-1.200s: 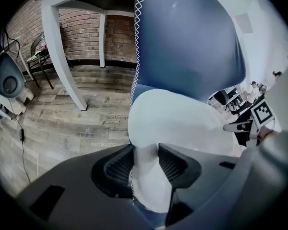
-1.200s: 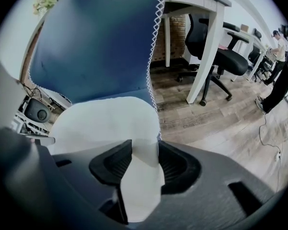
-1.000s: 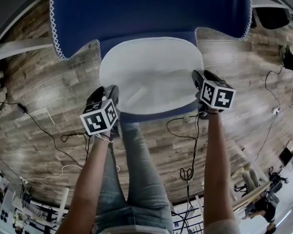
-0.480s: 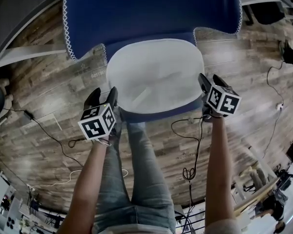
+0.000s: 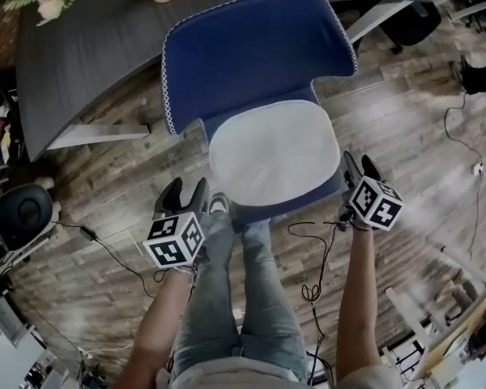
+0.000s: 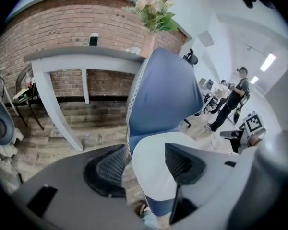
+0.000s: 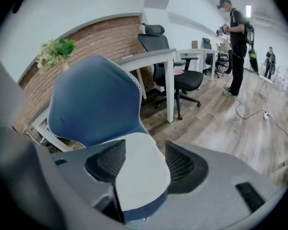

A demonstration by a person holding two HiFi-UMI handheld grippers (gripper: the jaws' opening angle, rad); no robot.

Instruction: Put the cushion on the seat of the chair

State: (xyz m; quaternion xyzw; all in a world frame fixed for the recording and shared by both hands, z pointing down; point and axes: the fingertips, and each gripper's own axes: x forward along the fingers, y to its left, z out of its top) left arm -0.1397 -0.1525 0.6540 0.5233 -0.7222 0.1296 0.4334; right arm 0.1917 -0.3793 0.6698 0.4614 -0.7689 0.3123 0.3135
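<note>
**Cushion down on the seat, both claws clear**

The pale grey, rounded fabric cushion (image 5: 274, 154) lies flat on the seat of the blue upholstered chair with white piped trim (image 5: 251, 55). It covers most of the seat and leaves a blue strip at the chair's front edge, so the placing looks done.

The cushion seems soft and light, and would likely sag if lifted from one spot. Should it need squaring, the thin side edges at the seat's left and right are the places to pinch, one per claw.

The left claw (image 5: 187, 186) hangs off the chair's front left corner. Its jaws have just been opening and are spread, with nothing between the pads. The right claw (image 5: 358, 164) hangs off the front right corner. Its jaws have just eased in slightly yet stand apart, also empty.

Behind the chair's back runs a dark curved tabletop (image 5: 89, 47). A plank wooden floor (image 5: 405, 128) lies all round the chair.
</note>
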